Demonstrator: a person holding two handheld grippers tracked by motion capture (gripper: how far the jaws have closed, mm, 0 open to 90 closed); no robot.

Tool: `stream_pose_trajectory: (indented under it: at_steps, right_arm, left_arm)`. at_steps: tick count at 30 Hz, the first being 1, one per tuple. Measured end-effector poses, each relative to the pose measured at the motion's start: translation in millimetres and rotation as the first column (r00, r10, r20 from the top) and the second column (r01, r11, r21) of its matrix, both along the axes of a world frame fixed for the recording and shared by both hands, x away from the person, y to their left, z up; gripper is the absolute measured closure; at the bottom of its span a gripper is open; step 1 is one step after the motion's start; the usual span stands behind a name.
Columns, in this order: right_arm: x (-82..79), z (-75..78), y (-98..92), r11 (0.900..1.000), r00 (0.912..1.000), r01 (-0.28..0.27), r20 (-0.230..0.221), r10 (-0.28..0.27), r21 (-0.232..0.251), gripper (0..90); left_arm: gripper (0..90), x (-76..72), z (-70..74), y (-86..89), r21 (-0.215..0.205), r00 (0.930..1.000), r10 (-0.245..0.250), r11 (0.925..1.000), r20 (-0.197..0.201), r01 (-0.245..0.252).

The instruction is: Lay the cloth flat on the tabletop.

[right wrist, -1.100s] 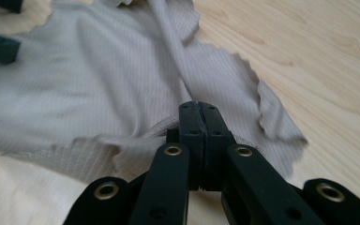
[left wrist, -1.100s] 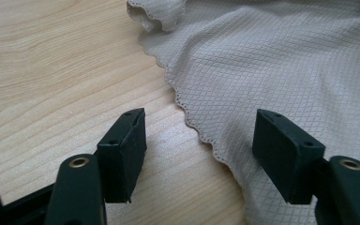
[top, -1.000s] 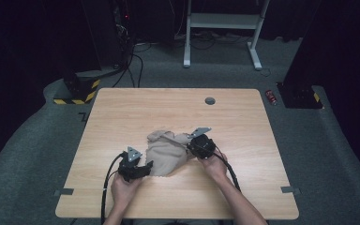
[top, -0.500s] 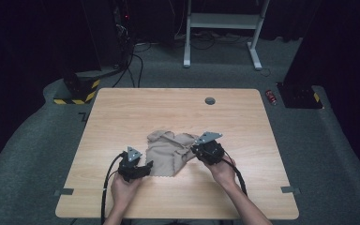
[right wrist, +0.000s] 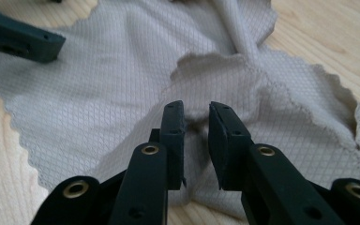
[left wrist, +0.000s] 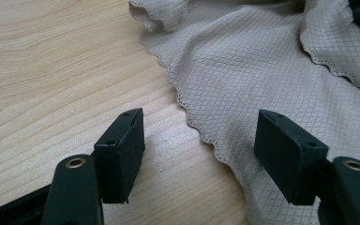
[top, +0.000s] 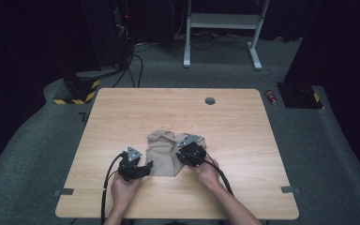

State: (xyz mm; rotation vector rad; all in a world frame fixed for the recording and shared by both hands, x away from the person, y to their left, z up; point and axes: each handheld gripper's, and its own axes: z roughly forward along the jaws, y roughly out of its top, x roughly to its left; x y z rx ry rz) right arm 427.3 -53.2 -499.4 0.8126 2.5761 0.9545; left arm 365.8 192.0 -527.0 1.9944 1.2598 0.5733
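Left gripper view shows the left gripper [left wrist: 199, 157] spread wide, empty, astride the scalloped edge of the beige cloth [left wrist: 262, 75] on the table [left wrist: 51, 61]. The right gripper [right wrist: 197, 140] has just been parting, a narrow gap over a raised fold, nothing pinched.

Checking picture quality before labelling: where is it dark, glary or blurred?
High view: table evenly lit, surroundings nearly black. Left gripper view: soft sheen on the wood, cloth weave crisp, nearest tool parts slightly soft. Right gripper view: cloth sharp mid-frame, soft shadow under its folds.
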Motion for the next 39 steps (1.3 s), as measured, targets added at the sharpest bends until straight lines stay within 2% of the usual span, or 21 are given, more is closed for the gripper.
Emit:
stream_pose_trajectory:
  at_steps: [6, 10, 13, 16, 17, 20, 22, 24, 28, 32, 35, 39]
  right_arm:
    - [-0.8, 17.9, -7.0, 0.999, 0.9990, 0.025, 0.036, -0.026, 0.024, 74.0]
    - [1.5, 27.0, 1.9, 0.999, 0.9981, 0.011, 0.060, -0.013, 0.030, 66.2]
    - [4.5, 25.3, 14.6, 1.000, 0.9975, -0.005, 0.071, 0.003, 0.024, 60.6]
    - [9.1, 16.2, 27.2, 1.000, 0.9991, -0.009, 0.041, 0.008, 0.010, 58.9]
    - [10.6, 13.0, 30.0, 1.000, 0.9994, -0.009, 0.034, 0.009, -0.003, 59.9]
    - [17.0, -0.1, 37.6, 0.999, 1.0000, -0.005, -0.003, 0.005, -0.051, 76.5]
    - [19.3, -2.5, 36.9, 0.999, 1.0000, -0.004, -0.007, 0.003, -0.052, 84.6]
    - [18.9, 0.1, 34.5, 0.999, 1.0000, -0.004, 0.002, 0.004, -0.040, 88.9]
    - [11.9, 14.2, 25.2, 1.000, 0.9994, -0.009, 0.034, 0.009, -0.006, 89.4]
    - [4.1, 22.1, 14.4, 1.000, 0.9986, -0.016, 0.052, 0.015, 0.004, 89.6]
    - [-9.6, 24.3, 0.9, 0.999, 0.9981, -0.014, 0.060, 0.012, 0.032, 89.6]
    - [-36.2, 22.7, -29.3, 0.998, 0.9977, 0.022, 0.062, -0.025, 0.057, 89.6]
  left_arm:
    - [33.7, 0.0, 0.0, 0.0, 0.000, 1.0000, 0.000, 1.0000, 0.000, 0.000]
    - [33.7, 0.0, 0.0, 0.0, -0.001, 1.0000, 0.001, 1.0000, 0.000, -0.001]
    - [33.6, 0.1, 0.0, 0.1, -0.001, 1.0000, 0.000, 1.0000, 0.000, 0.000]
    - [33.6, 0.1, 0.0, 0.1, -0.001, 1.0000, 0.000, 1.0000, 0.000, 0.000]
    - [33.6, 0.0, 0.0, 0.0, -0.001, 1.0000, 0.000, 1.0000, 0.000, 0.000]
    - [33.6, 0.0, 0.0, 0.1, -0.001, 1.0000, 0.000, 1.0000, -0.001, 0.000]
    - [33.5, 0.0, 0.0, 0.0, -0.001, 1.0000, 0.000, 1.0000, -0.001, 0.000]
    - [33.5, 0.0, 0.0, 0.1, 0.000, 1.0000, -0.001, 1.0000, -0.001, 0.001]
    - [33.5, 0.0, 0.0, 0.1, 0.000, 1.0000, -0.001, 1.0000, -0.001, 0.001]
    - [33.3, 0.0, 0.0, 0.1, 0.000, 1.0000, -0.001, 1.0000, -0.001, 0.001]
    - [32.8, -0.3, 0.0, 0.1, 0.001, 1.0000, -0.001, 1.0000, 0.000, 0.001]
    - [32.7, -0.2, 0.0, 0.1, 0.001, 1.0000, -0.001, 1.0000, -0.001, 0.001]
